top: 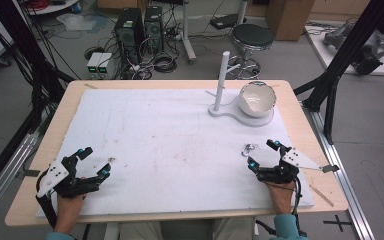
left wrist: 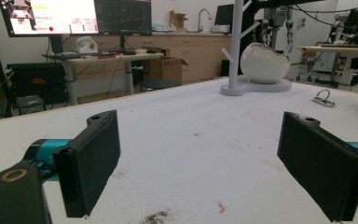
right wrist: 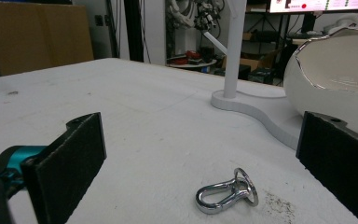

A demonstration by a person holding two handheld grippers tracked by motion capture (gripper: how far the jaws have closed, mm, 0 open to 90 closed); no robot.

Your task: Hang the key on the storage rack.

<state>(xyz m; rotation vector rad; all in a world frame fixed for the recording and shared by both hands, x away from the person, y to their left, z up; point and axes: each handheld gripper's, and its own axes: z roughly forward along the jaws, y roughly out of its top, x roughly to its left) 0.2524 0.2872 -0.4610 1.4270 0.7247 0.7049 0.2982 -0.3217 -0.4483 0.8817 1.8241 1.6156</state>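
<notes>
The right gripper (top: 263, 154) is being held released near the front right of the counter (top: 40, 200), jaws spread wide with nothing between them. A small metal clasp with ring (top: 248, 149) is lying just ahead of it on the white foam sheet (top: 170, 140), close to the left-hand fingertip in the high view but not being touched. In the right gripper view the clasp (right wrist: 226, 192) is seen lying flat between and slightly beyond the two black pads (right wrist: 70, 163), apart from both, with a patch of dark specks beside it. The left gripper (top: 95, 161) is being held released as well, resting low at the front left of the sheet, well apart from the clasp; in its own view the clasp (left wrist: 324, 98) is seen far off to the right. Beyond the clasp, a white stand (top: 222, 82) with an upright post and pegs is being observed near the far edge, with a white egg-shaped bowl (top: 256, 99) sitting on its base.
</notes>
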